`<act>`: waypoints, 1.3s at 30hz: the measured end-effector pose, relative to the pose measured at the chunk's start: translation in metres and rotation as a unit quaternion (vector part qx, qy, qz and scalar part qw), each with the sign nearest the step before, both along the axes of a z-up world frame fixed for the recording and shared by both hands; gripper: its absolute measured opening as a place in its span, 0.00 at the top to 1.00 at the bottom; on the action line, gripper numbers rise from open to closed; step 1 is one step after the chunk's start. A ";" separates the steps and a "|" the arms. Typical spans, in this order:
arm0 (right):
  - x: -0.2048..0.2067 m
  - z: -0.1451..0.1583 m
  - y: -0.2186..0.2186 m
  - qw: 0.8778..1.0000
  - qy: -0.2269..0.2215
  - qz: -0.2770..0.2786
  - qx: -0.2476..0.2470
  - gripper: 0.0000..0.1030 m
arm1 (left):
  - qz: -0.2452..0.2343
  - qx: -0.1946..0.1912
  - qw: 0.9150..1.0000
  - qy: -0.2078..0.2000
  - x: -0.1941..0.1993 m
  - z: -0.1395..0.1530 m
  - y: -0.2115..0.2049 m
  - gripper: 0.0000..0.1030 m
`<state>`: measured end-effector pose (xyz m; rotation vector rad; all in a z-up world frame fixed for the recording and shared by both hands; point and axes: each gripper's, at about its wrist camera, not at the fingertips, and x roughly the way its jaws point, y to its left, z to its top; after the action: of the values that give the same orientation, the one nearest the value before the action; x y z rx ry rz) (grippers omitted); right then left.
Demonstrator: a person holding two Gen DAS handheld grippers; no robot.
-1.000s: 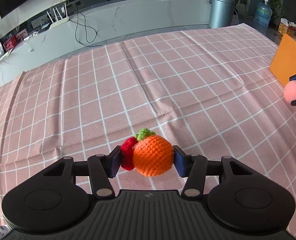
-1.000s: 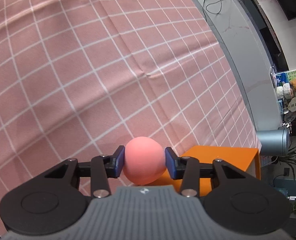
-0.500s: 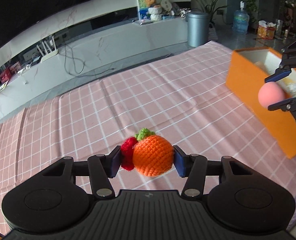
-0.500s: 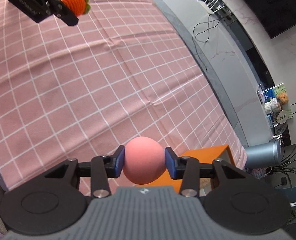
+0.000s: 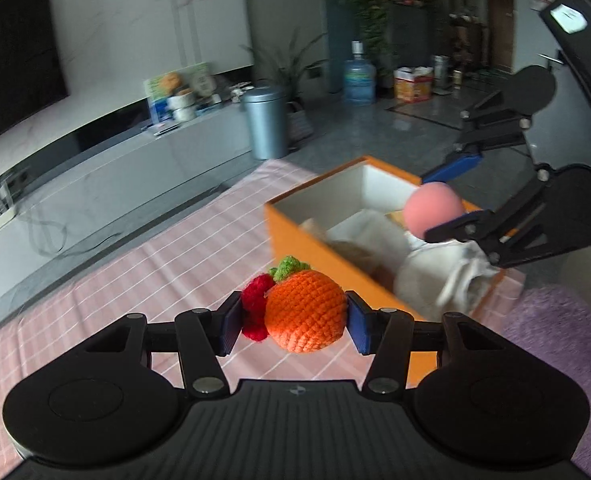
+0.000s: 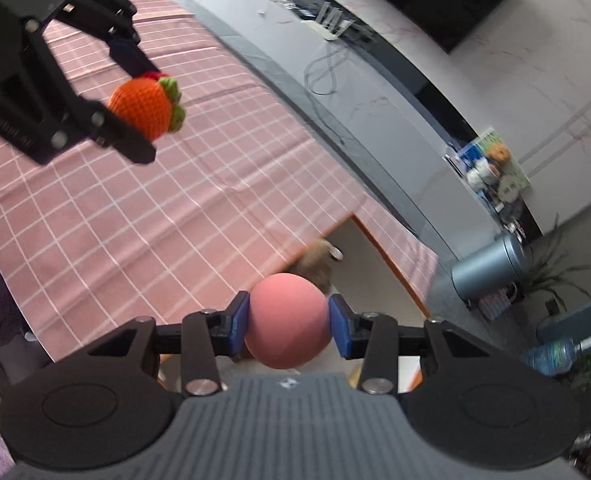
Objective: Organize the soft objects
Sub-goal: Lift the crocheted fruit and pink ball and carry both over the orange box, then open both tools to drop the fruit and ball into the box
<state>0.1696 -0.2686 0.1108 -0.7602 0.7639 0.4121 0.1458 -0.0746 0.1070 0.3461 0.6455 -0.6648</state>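
My left gripper [image 5: 293, 322] is shut on an orange crocheted fruit [image 5: 305, 312] with a green top and a red bit, held above the pink checked cloth [image 5: 155, 280]. My right gripper [image 6: 289, 322] is shut on a pink foam ball [image 6: 287, 320], held over the open orange box [image 5: 295, 236]. The box holds white and tan soft toys [image 5: 435, 276]. In the right wrist view the left gripper [image 6: 135, 112] with the crocheted fruit [image 6: 143, 110] hangs at upper left, and the box [image 6: 379, 248] lies below the ball.
A purple fuzzy cloth [image 5: 559, 340] lies at the right beside the box. Beyond the table stand a grey TV bench [image 5: 115, 168], a metal bin [image 5: 265, 120] and a water bottle [image 5: 359, 80].
Both grippers have lifted and swung toward the orange box. The pink ball is now over the box opening, and the crocheted fruit is close to the box's near wall.
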 end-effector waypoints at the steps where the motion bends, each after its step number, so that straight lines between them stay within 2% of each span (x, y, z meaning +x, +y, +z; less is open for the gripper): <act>1: 0.000 0.001 -0.011 1.000 -0.002 -0.012 0.005 0.59 | -0.013 0.002 1.000 -0.001 0.001 -0.002 -0.012 0.41; 6: 0.005 -0.007 -0.060 0.997 0.003 -0.066 0.035 0.59 | -0.063 0.017 0.998 0.004 0.016 -0.016 -0.069 0.41; 10: 0.018 -0.022 -0.086 0.995 0.009 -0.086 0.057 0.59 | -0.094 0.035 0.995 0.006 0.035 -0.031 -0.108 0.41; 16: 0.057 -0.054 -0.101 0.994 0.013 -0.084 0.069 0.59 | -0.097 0.080 0.992 0.019 0.076 -0.060 -0.150 0.41; 20: 0.087 -0.078 -0.109 0.995 0.024 -0.080 0.061 0.58 | -0.086 0.081 0.992 0.048 0.108 -0.073 -0.164 0.41; 25: 0.112 -0.101 -0.117 0.996 0.029 -0.066 0.049 0.57 | -0.081 0.091 0.991 0.060 0.132 -0.091 -0.176 0.41; 30: 0.124 -0.115 -0.122 0.997 0.036 -0.061 0.045 0.55 | -0.073 0.087 0.990 0.085 0.146 -0.102 -0.177 0.41; 36: 0.127 -0.121 -0.126 0.995 0.042 -0.069 0.056 0.51 | -0.063 0.096 0.990 0.083 0.150 -0.112 -0.181 0.37; 38: 0.128 -0.121 -0.127 0.995 0.041 -0.071 0.058 0.50 | -0.056 0.092 0.990 0.086 0.150 -0.111 -0.179 0.33; 39: 0.129 -0.121 -0.129 0.995 0.041 -0.072 0.059 0.49 | -0.053 0.088 0.991 0.089 0.151 -0.110 -0.178 0.27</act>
<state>0.2988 -0.3973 -0.0102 -0.5758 0.8577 0.3564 0.2964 -0.2525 -0.0031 0.4915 0.8633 -0.7465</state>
